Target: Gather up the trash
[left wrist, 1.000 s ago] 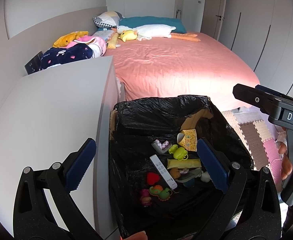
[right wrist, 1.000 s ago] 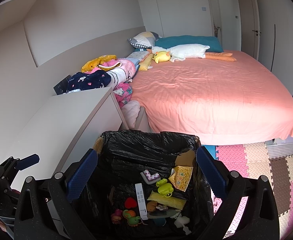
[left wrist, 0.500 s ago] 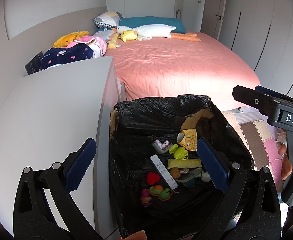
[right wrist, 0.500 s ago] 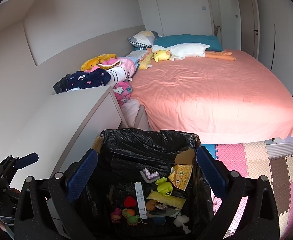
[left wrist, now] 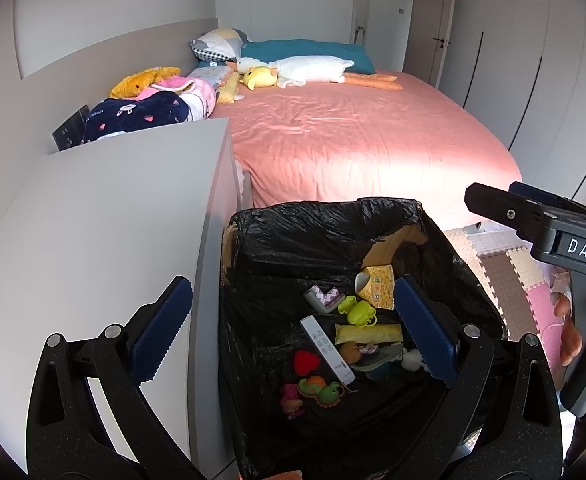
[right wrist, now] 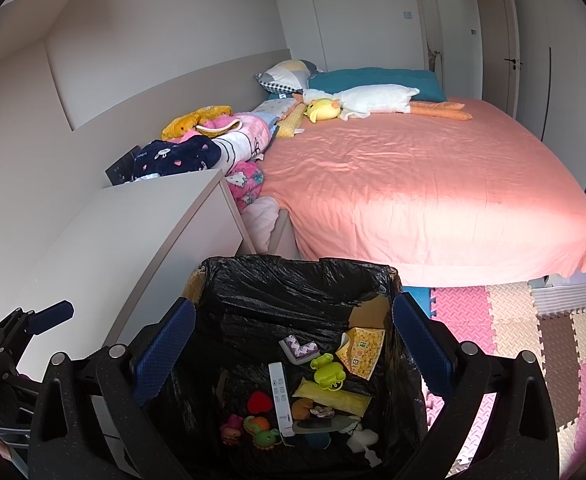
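Hovering above the trash box, both tongs are spread wide and hold nothing. Left tongs: blue pads apart, 1 over the white tabletop, the other over the box's right side. Right tongs: pads apart, straddling the box opening.

The box is cardboard lined with a black bag; it stands on the floor, touching or just beside the tabletop's side panel, at the foot of the bed. Collected items lie at the bottom of the bag:
- white remote, roughly central
- red heart-shaped piece, just beside the remote
- green toy
- yellow packet, below the green toy
- yellow printed carton, leaning at the right wall
- small turtle toy and a pink toy, nearest the camera

In the left wrist view the right tongs' body shows at the right edge, labelled "DAS", with fingers of the holding hand beside it. In the right wrist view the left tongs appear at the lower left, over the tabletop.

Bed: pink sheet, white goose plush, yellow duck plush, folded blankets along the wall. Foam mat covers the floor on the right.
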The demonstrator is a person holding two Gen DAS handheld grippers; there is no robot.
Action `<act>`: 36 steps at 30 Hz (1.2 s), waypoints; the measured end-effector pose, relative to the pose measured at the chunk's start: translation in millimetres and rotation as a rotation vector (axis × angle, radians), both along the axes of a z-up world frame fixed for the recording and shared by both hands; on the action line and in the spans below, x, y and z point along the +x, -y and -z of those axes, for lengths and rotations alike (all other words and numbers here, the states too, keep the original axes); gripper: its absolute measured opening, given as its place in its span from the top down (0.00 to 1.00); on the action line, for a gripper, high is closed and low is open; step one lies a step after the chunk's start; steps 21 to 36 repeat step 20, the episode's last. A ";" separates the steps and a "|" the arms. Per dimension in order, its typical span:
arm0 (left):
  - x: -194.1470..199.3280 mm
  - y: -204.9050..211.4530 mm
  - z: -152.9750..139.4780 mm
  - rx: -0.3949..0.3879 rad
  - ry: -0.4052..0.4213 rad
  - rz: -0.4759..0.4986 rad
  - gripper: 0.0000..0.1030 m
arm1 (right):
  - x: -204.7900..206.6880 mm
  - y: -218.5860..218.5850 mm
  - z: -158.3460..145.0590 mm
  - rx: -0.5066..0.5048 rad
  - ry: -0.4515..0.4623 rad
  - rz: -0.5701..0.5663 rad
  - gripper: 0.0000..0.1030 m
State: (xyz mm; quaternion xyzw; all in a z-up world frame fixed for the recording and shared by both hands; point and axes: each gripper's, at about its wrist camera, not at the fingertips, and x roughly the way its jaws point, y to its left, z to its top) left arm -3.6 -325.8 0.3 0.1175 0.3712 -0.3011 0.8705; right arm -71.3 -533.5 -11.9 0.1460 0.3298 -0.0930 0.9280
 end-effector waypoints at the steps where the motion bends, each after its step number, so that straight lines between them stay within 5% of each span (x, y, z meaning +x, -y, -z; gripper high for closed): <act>1: 0.1 -0.2 0.0 -0.003 0.000 0.001 0.06 | -0.4 0.2 0.1 0.000 0.000 0.001 0.04; 36: -0.3 5.3 1.6 0.013 -0.026 0.021 0.06 | -0.5 1.7 1.6 -0.001 0.002 0.006 0.04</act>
